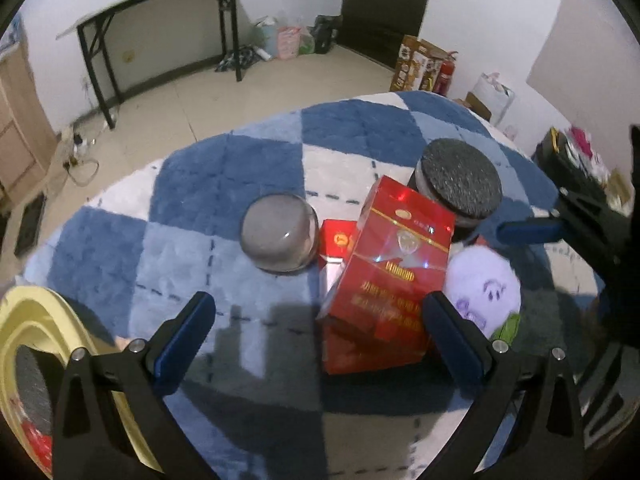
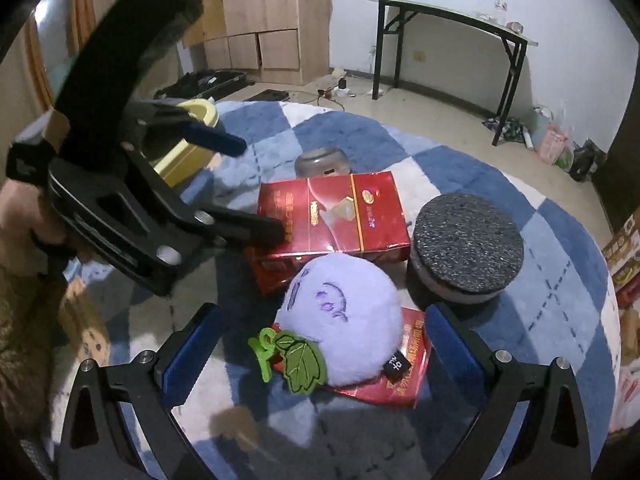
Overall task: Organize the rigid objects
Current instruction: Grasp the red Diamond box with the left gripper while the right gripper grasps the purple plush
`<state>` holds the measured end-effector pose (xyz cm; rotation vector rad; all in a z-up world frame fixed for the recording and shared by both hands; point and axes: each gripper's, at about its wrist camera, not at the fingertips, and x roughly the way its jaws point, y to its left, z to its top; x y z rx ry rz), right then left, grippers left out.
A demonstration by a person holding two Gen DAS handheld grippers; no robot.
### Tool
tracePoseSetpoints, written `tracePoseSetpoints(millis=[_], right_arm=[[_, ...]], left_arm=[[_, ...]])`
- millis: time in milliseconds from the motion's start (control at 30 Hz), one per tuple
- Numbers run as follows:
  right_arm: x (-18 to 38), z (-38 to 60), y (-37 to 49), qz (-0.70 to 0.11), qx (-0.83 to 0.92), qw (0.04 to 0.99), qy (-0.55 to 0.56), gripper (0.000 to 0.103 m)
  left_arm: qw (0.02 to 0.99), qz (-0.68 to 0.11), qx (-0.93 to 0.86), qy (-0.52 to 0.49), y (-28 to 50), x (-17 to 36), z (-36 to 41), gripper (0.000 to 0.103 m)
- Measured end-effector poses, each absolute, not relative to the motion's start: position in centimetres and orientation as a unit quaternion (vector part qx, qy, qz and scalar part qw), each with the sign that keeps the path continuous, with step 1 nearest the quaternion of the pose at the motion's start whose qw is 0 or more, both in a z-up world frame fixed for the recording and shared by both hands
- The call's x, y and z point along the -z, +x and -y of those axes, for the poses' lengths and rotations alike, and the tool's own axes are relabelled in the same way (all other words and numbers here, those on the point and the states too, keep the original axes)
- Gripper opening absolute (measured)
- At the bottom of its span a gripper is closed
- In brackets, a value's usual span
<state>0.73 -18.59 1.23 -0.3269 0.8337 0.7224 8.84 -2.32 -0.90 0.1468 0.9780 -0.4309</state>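
A large red box [image 1: 394, 272] lies tilted on top of another red box [image 1: 372, 350] on the checked rug. My left gripper [image 1: 318, 336] is open around its near end, with the right finger close to the box. Behind stand a small red pack [image 1: 336, 240], an upturned glass jar [image 1: 280, 238] and a jar with a dark lid [image 1: 458, 180]. My right gripper [image 2: 322, 346] is open around a purple plush toy [image 2: 340, 320], which rests on a flat red box [image 2: 404, 378]. The large red box [image 2: 332, 216] sits just beyond the plush.
A yellow tub [image 1: 44, 320] stands at the rug's left edge, also seen as the yellow tub [image 2: 192, 136] behind the left gripper [image 2: 248, 184]. The blue and white rug [image 1: 224, 184] covers a round table. A black folding table [image 1: 160, 20] and bags line the walls.
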Motion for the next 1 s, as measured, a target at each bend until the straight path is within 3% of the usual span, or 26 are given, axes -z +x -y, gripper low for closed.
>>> tracePoseSetpoints(millis=[467,800,833,967,1000], right_arm=[[0.5,18.5,1.9,-0.401,-0.350,0.834,-0.147,0.103],[0.8,18.9,2.2,-0.398,-0.341,0.838,-0.151,0.102],[0.8,19.0,2.3,-0.397,-0.341,0.838,-0.151,0.100],[0.4,19.3,2.0,-0.387,-0.353,0.839,-0.145,0.070],[0.4,19.3,2.0,-0.386,-0.354,0.839,-0.146,0.068]], left_arm=[[0.868,-0.392,0.250,0.177,6.4,0.5,3.9,0.103],[0.865,-0.387,0.260,0.184,7.2,1.9,5.3,0.103],[0.867,-0.388,0.259,0.177,7.4,2.0,5.3,0.103],[0.867,-0.395,0.256,0.162,7.9,2.5,5.1,0.102],[0.870,-0.392,0.251,0.165,7.8,2.5,5.1,0.101]])
